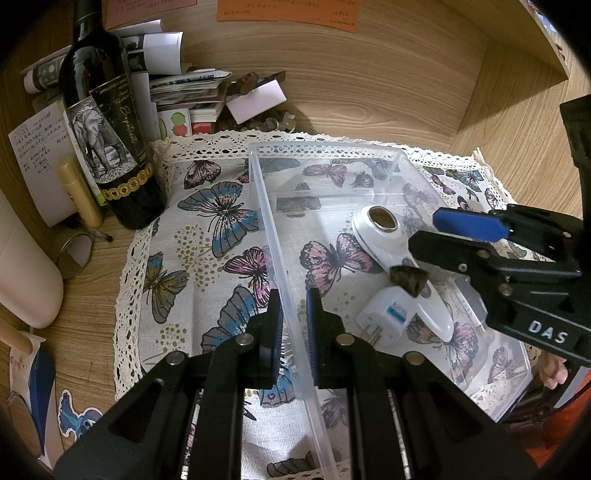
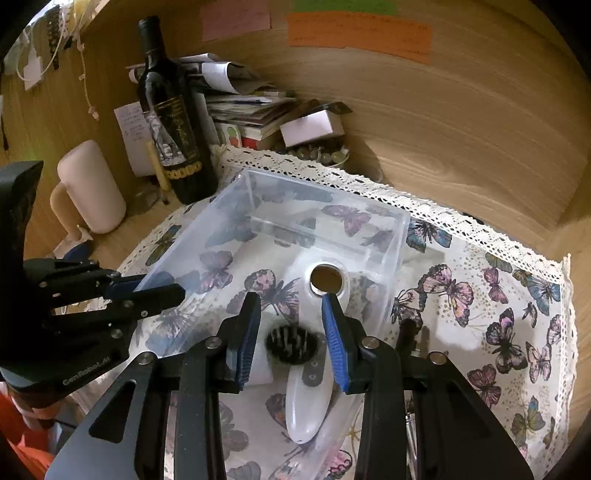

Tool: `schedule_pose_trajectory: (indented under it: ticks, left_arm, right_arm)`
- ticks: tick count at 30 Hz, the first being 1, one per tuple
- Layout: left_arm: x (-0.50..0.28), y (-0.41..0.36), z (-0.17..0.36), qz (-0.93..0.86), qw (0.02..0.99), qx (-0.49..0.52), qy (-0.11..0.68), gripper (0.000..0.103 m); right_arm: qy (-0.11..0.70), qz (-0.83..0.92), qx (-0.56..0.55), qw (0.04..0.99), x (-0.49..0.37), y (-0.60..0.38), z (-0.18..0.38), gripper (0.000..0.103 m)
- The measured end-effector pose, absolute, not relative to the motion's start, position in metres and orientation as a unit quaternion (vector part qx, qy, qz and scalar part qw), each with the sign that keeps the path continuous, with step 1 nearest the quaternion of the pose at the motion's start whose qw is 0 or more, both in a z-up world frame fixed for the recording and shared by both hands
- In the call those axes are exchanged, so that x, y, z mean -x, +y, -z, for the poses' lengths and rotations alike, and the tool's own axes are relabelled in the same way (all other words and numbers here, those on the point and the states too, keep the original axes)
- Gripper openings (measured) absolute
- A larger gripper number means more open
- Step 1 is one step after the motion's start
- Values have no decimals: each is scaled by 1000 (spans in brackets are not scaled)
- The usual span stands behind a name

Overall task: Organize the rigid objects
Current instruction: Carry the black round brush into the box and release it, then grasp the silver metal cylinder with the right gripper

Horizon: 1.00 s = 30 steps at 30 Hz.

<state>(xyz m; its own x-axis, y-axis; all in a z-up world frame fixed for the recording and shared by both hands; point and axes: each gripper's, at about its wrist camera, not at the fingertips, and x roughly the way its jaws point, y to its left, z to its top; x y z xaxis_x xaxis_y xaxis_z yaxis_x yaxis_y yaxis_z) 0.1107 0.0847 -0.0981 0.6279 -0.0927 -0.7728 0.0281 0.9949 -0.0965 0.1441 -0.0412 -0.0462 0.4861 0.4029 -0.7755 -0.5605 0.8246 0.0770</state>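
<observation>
A clear, hard-walled plastic bin (image 1: 391, 173) sits on the butterfly-print, lace-edged cloth (image 1: 207, 229). Inside lies a smooth white handheld device (image 2: 308, 387), its long axis running toward the bin's far wall, round opening farthest. The left hand-held gripper (image 1: 294, 332) straddles the bin's near wall, pads spread slightly. The right hand-held gripper (image 2: 291, 339) hangs spread above the device.

You can't read the orange notes (image 1: 288, 13) at the top of the left wrist frame; its edge cuts them off. The dark bristled piece (image 2: 291, 343) at lower centre of the right wrist frame is smeared by blur. The white plug adapter (image 1: 388, 319) hides partly behind the white handheld device (image 1: 402, 258).
</observation>
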Motion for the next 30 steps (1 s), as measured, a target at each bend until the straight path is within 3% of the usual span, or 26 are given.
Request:
schedule_pose_trajectory:
  ticks: [3,18,30]
  left_arm:
    - [-111,85,98,34,901,37,430,12]
    - [-111,85,98,34,902,38,430,12]
    - [-111,84,97,34,901,35,430,12]
  right_arm:
    - [416,-279,90,861,-142,-44,42,39]
    - [390,-195,55,898,-135,-113,14,43]
    - [461,-127,29,878,-125,-172,58,44]
